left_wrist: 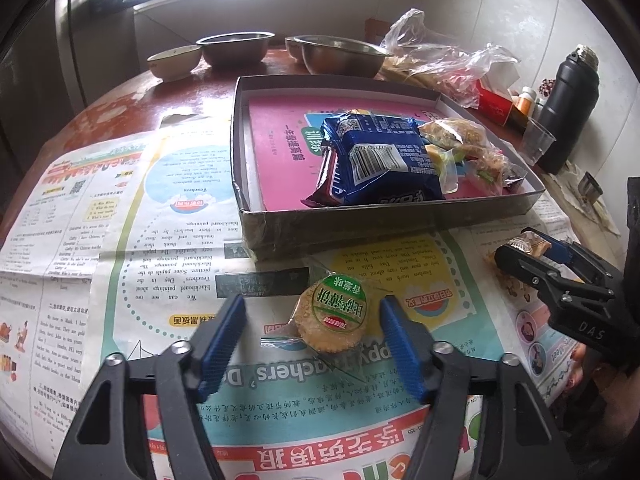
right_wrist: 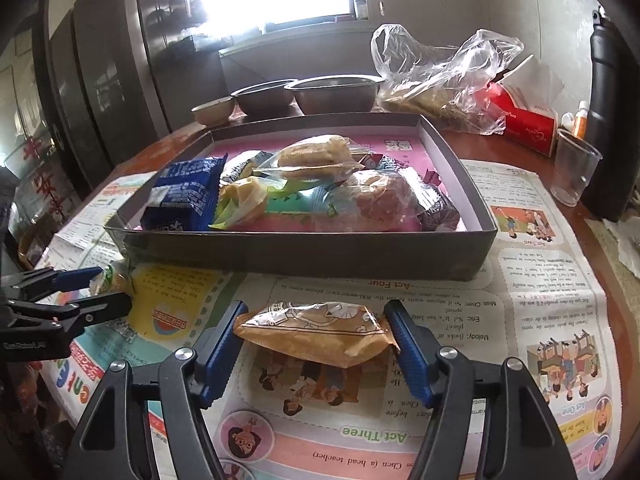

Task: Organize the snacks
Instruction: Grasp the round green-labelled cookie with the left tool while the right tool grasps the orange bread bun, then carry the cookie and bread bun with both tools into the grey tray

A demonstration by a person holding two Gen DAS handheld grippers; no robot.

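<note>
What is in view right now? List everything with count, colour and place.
round cracker pack: 1, green label, on newspaper between left jaws
brown snack pack: 1, on newspaper between right jaws
grey box: 1, behind both, holds a pile of snacks
blue biscuit pack: 1, in box
newspaper: covers table
metal bowls: 2, far edge
ceramic bowl: 1, pale, beside them
plastic cup: 1, clear, right
black flask: 1, right
left gripper: open
right gripper: touching pack
</note>
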